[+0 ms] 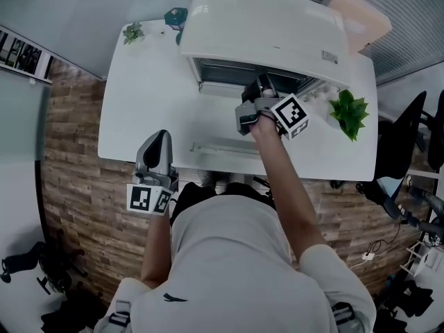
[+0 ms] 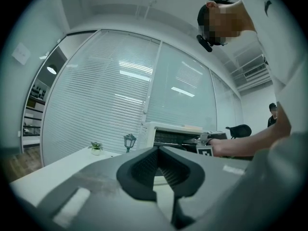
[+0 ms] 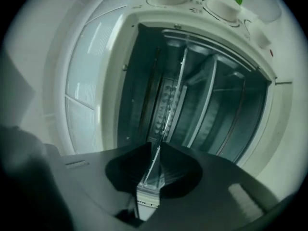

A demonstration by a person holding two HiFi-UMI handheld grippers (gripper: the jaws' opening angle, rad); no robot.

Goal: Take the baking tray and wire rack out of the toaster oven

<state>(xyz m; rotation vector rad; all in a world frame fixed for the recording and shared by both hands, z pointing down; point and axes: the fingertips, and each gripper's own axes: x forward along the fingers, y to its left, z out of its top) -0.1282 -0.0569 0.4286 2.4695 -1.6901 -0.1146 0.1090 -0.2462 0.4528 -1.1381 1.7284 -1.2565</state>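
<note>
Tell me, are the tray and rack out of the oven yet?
Not yet. Done: the oven door is open. In hand: the right tongs are at the opening with a thin metal edge between them, tray or rack I cannot tell. To do: pulling both out; the table holds neither.

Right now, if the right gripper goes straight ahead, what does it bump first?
Probably the front edge of the thin metal shelf inside the open toaster oven; the right gripper lines up with it. Tray or rack, I can't tell.
</note>
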